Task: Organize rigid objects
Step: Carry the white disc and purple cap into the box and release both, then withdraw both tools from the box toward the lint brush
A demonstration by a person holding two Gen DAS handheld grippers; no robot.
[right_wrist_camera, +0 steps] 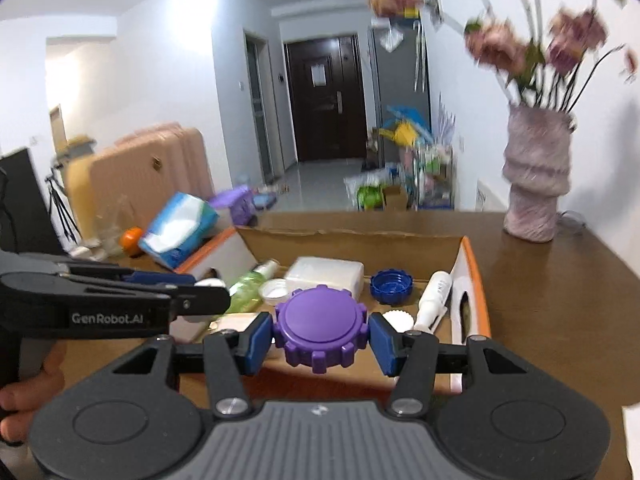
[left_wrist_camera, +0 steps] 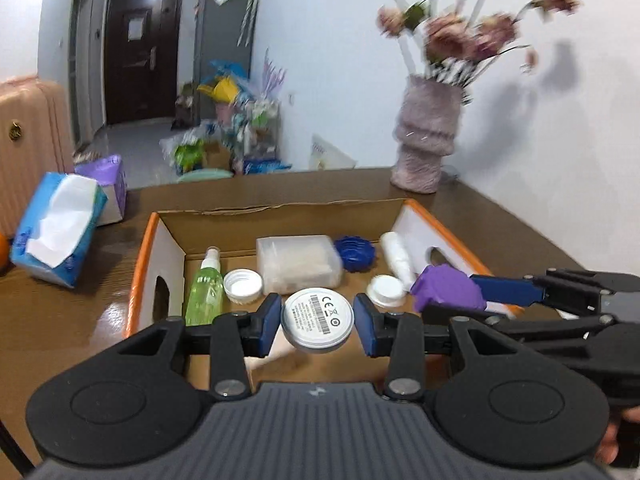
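In my left gripper (left_wrist_camera: 318,320) I grasp a round white disc (left_wrist_camera: 318,318) with a printed label on its face; the two blue pads press on its sides, at the lower centre of the left wrist view. In my right gripper (right_wrist_camera: 320,338) I grasp a purple toothed cap (right_wrist_camera: 320,326), also clamped between the blue pads, at the centre of the right wrist view. In the left view the same cap shows at the right edge, over the right wall of the box.

Both things hang above the near side of an open cardboard box (left_wrist_camera: 280,210) with orange edges, which stands on a brown table (left_wrist_camera: 60,320). Inside the box, from left to right in the left view, lie a green spray bottle (left_wrist_camera: 205,292), a white cap (left_wrist_camera: 243,286), a clear plastic case (left_wrist_camera: 298,262), a blue toothed cap (left_wrist_camera: 354,253), a second white cap (left_wrist_camera: 386,290) and a white tube (left_wrist_camera: 396,258).

At the left of the frame, outside the box, lies a blue tissue pack (left_wrist_camera: 56,232). At the upper right a pink vase (left_wrist_camera: 424,136) with blurred flowers stands on the table, beside the wall.
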